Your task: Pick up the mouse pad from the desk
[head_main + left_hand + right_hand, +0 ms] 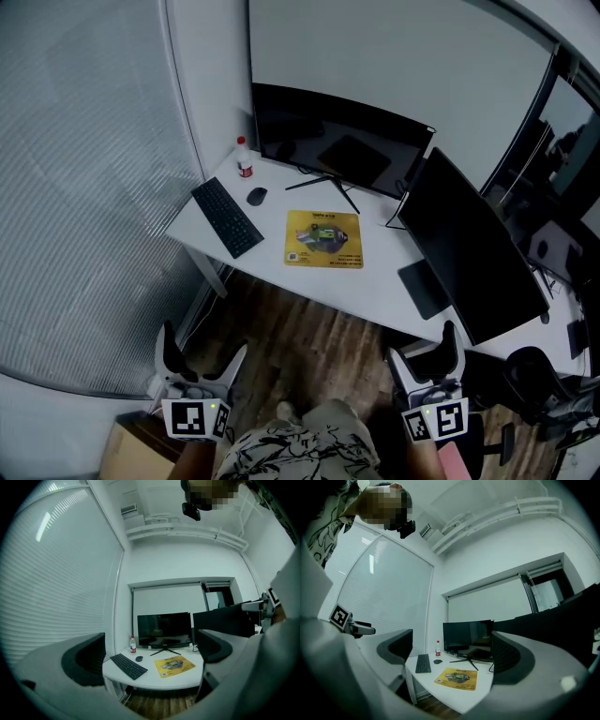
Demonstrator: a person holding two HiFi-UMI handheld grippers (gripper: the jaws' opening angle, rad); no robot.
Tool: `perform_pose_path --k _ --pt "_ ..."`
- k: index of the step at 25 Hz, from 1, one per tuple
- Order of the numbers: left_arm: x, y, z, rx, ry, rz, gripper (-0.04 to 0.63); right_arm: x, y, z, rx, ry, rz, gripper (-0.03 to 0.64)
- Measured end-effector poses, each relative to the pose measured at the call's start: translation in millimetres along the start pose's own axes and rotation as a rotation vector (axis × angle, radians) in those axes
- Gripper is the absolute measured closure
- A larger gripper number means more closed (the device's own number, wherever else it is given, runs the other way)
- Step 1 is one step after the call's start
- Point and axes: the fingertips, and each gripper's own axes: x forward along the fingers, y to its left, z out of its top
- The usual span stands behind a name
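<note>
yellow mouse pad [323,239] flat on desk [375,291], print unreadable, left gripper [204,343] and right gripper [422,345] spread, empty

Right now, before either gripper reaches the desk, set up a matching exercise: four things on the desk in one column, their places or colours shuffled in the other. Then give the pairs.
Things:
1. mouse pad
2. keyboard
3. bottle
4. mouse

Places or colours:
A. small, upright, with red on it, at the back left corner of the desk
B. dark and small, just right of the keyboard's far end
C. yellow, lying flat in front of the monitor
D. black, slanted along the left edge

Pairs: 1-C; 2-D; 3-A; 4-B
</note>
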Motion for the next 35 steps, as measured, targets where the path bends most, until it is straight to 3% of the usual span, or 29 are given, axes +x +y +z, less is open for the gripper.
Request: perform_pose_path --k 8,16,35 --pt "18.6 11.7 -11.3 -0.002 0.030 -0.005 -0.006 11.5 -15.9 -15.6 0.010 0.034 -0.045 0.101" --pt "53.9 12.0 -16.6 -0.001 0.044 -0.001 -0.006 48.4 -30.3 -21.7 0.012 0.037 -0.036 0.101" --pt "209.0 -8.5 -26.4 -0.012 0.060 0.017 -0.006 188.8 -118.9 -39.2 0.020 0.046 0.024 0.103"
